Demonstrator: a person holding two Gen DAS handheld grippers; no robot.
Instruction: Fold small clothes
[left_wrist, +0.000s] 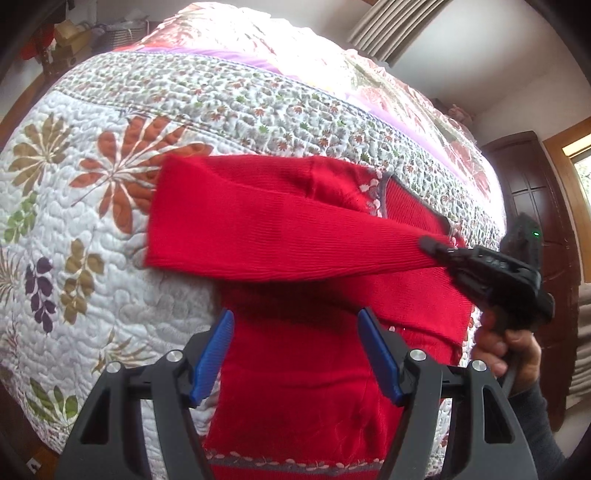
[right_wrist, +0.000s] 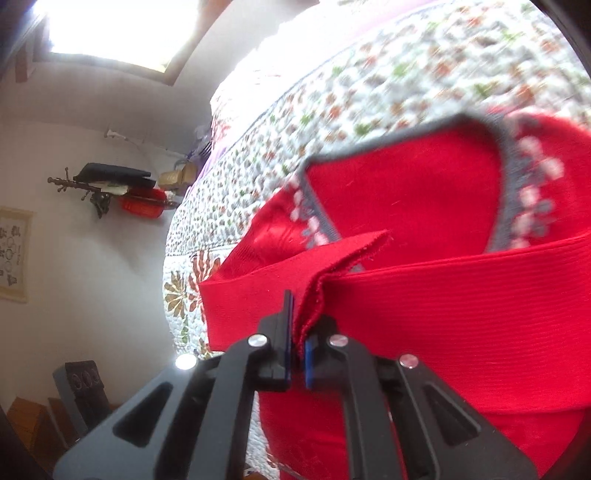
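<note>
A small red knitted sweater (left_wrist: 303, 236) with a grey flowery trim lies flat on a white quilted bedspread (left_wrist: 92, 229) with big leaf and flower prints. One long sleeve (left_wrist: 258, 236) is pulled sideways across its chest.

The right gripper (right_wrist: 297, 343) has its jaws nearly closed, pinching the cuff (right_wrist: 332, 280) of that red sleeve. A hand (left_wrist: 513, 354) holds its handle. The left gripper (left_wrist: 295, 354) has its blue pads (left_wrist: 212, 354) wide apart and holds nothing. It hangs just over the lower part of the sweater.

The sweater looks soft, light and floppy. It will bend and droop wherever it is lifted, and the knit can stretch if pulled hard. Good places to grab are the edges: a cuff, the bottom hem, or a shoulder. A pinch through both layers should keep it from slipping.

A wire basket (left_wrist: 122, 31) sits far off past the bed. What is in it is too small to tell.
</note>
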